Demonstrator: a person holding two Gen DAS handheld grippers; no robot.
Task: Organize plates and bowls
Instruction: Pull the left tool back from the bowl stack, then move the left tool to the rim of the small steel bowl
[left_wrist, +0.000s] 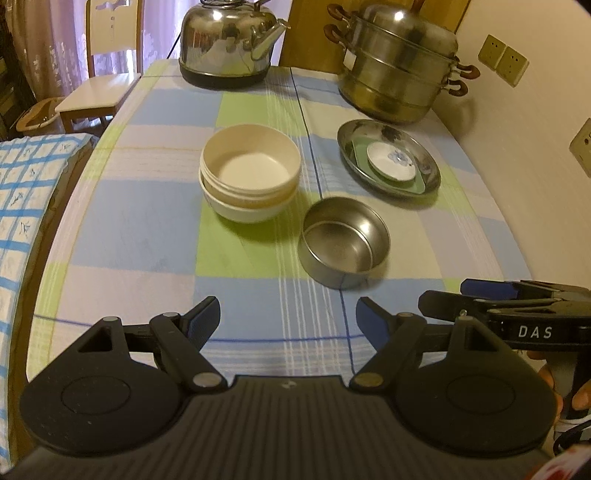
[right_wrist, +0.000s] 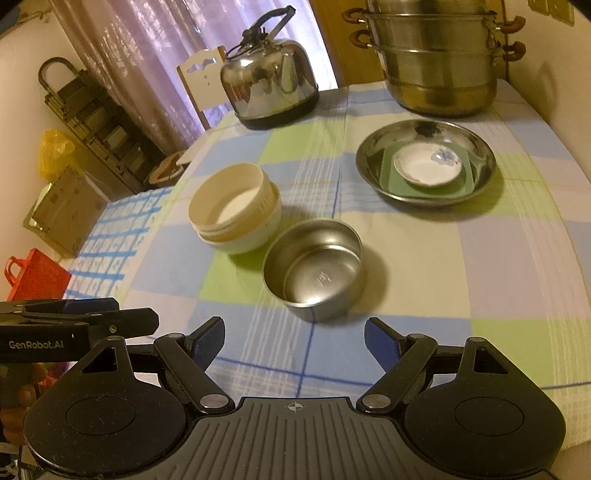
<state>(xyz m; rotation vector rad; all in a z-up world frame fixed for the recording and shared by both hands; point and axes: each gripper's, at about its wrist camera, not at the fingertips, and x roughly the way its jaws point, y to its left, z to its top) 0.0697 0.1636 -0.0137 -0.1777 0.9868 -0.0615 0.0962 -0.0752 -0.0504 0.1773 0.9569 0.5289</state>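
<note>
Checked tablecloth (left_wrist: 147, 229), dishes mid-table. Left gripper (left_wrist: 288, 317) and right gripper (right_wrist: 294, 338) hover at near edge, jaws spread wide, holding nothing. Steel bowl (right_wrist: 314, 269) stands nearest, just beside stacked cream bowls (right_wrist: 232, 210). Further back, steel plate (right_wrist: 424, 162) carries green square dish and small white saucer (right_wrist: 428, 164).

Likely next: lift steel bowl. Best pinch one wall, keep level, set down gently; steel may slip.

Kettle (left_wrist: 229, 40) and steamer pot (left_wrist: 399, 62) partly cropped. Number of stacked cream bowls unclear.
</note>
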